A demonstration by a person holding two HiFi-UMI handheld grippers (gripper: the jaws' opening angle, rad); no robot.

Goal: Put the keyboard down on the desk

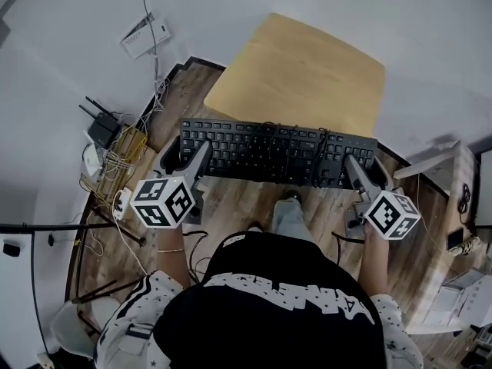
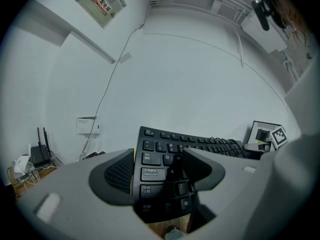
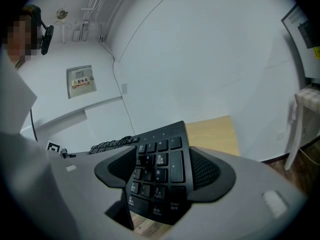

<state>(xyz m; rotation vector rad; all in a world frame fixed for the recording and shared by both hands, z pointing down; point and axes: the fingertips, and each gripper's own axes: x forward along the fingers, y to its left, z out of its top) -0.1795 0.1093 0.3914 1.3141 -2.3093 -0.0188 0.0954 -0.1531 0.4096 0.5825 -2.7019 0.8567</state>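
Observation:
A black keyboard (image 1: 277, 151) hangs level above the wood floor, just in front of the near edge of the light wooden desk (image 1: 300, 71). My left gripper (image 1: 190, 157) is shut on the keyboard's left end, and my right gripper (image 1: 354, 167) is shut on its number-pad end. In the left gripper view the Tab and Caps Lock keys of the keyboard (image 2: 159, 156) lie between the jaws of the left gripper (image 2: 160, 176). The right gripper view shows the number pad (image 3: 159, 161) clamped in the right gripper (image 3: 162, 173), with the desk (image 3: 212, 133) beyond it.
A black router (image 1: 101, 127) and a box of tangled cables (image 1: 115, 160) sit on the floor at the left. A white panel (image 1: 144, 35) leans by the wall. White furniture (image 1: 430, 160) stands at the right. The person's torso fills the bottom of the head view.

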